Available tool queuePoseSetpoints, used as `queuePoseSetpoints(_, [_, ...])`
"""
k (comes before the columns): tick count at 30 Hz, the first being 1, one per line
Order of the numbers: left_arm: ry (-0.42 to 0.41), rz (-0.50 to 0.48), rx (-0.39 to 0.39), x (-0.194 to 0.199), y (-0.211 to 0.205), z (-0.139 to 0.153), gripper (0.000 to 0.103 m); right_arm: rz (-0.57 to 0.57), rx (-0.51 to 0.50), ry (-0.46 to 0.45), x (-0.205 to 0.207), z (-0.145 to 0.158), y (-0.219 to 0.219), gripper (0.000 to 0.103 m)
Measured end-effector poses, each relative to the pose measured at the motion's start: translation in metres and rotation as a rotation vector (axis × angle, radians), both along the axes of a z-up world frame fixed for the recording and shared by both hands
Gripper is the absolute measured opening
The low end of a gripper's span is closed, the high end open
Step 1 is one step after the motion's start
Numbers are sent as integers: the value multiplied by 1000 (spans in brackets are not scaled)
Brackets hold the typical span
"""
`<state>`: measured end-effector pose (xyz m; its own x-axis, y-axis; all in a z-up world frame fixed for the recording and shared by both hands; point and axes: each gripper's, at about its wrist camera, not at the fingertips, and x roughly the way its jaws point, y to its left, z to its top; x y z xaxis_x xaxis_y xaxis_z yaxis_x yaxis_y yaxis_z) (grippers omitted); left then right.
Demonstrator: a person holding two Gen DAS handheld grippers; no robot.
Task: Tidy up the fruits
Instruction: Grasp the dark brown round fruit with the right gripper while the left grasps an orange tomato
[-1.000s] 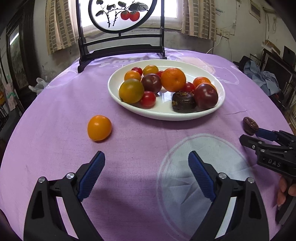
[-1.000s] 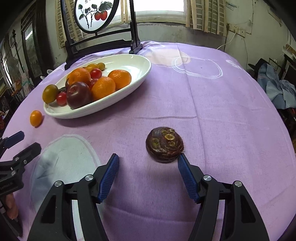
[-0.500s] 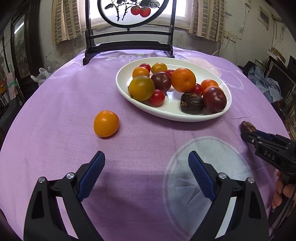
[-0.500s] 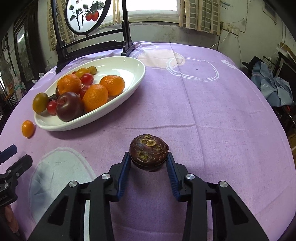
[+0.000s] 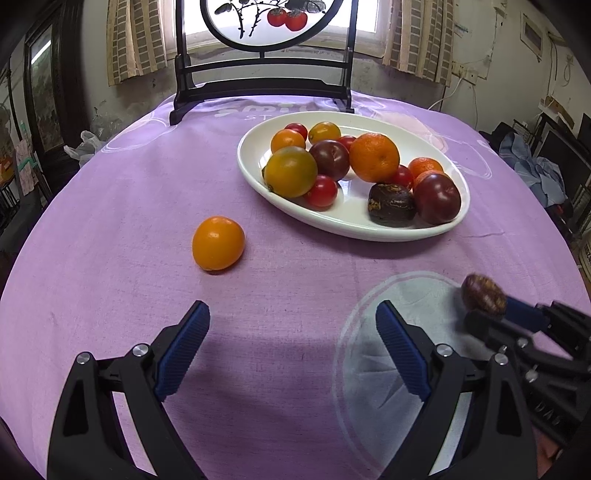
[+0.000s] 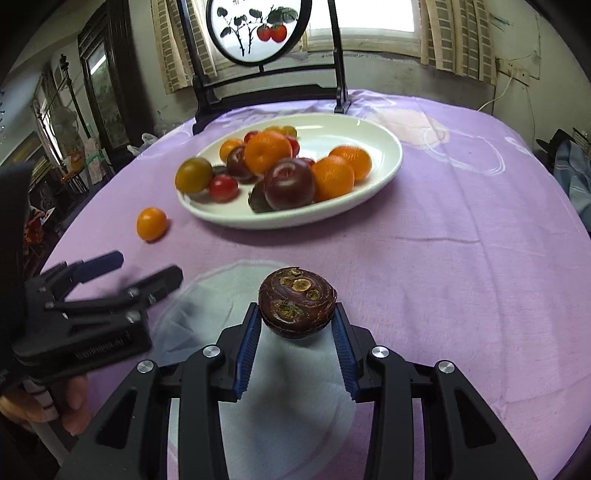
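My right gripper (image 6: 297, 321) is shut on a dark brown water chestnut (image 6: 297, 302) and holds it above the purple cloth; it also shows in the left wrist view (image 5: 484, 295). A white oval plate (image 5: 436, 229) holds several oranges, tomatoes, dark plums and another chestnut (image 5: 391, 203). A lone orange tomato (image 5: 218, 243) lies on the cloth left of the plate, also seen in the right wrist view (image 6: 151, 223). My left gripper (image 5: 291, 332) is open and empty, a short way in front of that tomato; it shows in the right wrist view (image 6: 147, 269).
A round table under a purple cloth (image 5: 110, 206) with a pale circular print (image 5: 369, 354). A black stand with a round painted screen (image 5: 266, 22) stands at the table's far edge behind the plate. Clutter and clothes lie off the table to the right.
My right gripper closed on the chestnut and lifted it, moving left toward the plate. My left gripper moved closer to the lone orange tomato, still open.
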<state>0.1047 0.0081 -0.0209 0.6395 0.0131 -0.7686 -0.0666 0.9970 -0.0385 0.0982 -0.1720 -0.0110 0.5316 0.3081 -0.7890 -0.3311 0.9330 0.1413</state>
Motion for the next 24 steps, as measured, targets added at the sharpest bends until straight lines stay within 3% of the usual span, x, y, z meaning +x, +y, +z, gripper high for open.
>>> queuePoseSetpoints(8, [31, 15, 2, 8, 10, -8, 89, 39, 41, 4, -6, 0, -2, 40])
queuePoseSetpoints(15, [52, 32, 10, 33, 23, -15, 67, 57, 55, 25, -6, -1, -2, 40])
queuePoseSetpoints(22, [57, 45, 16, 47, 31, -16, 64, 65, 58, 35, -7, -1, 0, 40])
queuePoseSetpoints(24, [55, 63, 23, 49, 34, -15, 55, 65, 52, 35, -6, -2, 0, 40])
